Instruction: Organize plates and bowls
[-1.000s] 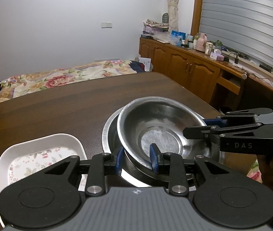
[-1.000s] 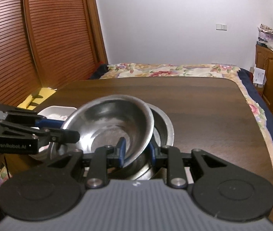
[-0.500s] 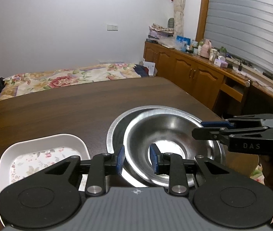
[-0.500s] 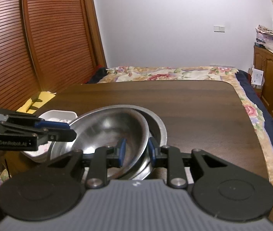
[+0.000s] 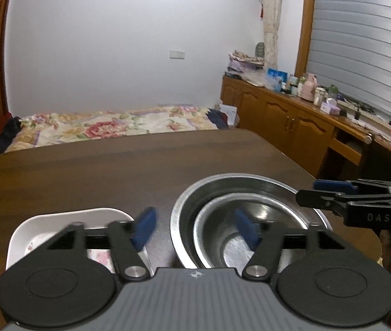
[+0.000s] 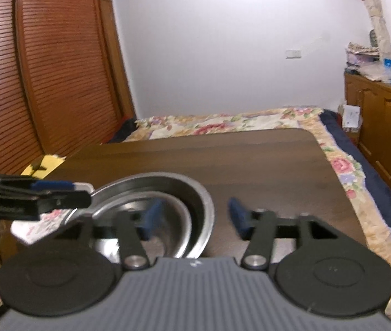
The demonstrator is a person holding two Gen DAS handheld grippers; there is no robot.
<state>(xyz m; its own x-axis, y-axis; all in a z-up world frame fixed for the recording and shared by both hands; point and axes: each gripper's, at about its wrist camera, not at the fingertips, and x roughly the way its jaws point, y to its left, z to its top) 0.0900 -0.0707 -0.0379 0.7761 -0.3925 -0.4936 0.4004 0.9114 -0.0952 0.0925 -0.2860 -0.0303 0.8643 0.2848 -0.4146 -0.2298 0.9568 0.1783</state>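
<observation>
A smaller steel bowl (image 5: 278, 212) sits nested inside a larger steel bowl (image 5: 217, 187) on the dark wooden table (image 5: 112, 171). My left gripper (image 5: 195, 227) is open, its blue pads spread wide above the near rim and touching nothing. To the left lies a white floral dish (image 5: 57, 220). In the right wrist view the nested bowls (image 6: 195, 193) lie low and left, and my right gripper (image 6: 195, 216) is open and holds nothing. Each gripper shows side-on in the other view: the right gripper (image 5: 315, 190) and the left gripper (image 6: 57, 193).
A bed with a floral cover (image 5: 107, 127) lies beyond the table's far edge. Wooden cabinets (image 5: 292, 121) with clutter on top run along the right wall. Slatted wooden doors (image 6: 43, 69) stand on the left. A yellow item (image 6: 43, 165) lies past the table's left edge.
Both grippers went from shut on the smaller bowl's rim to open. The bowl settled level inside the larger one. Both grippers drew back and tilted up.
</observation>
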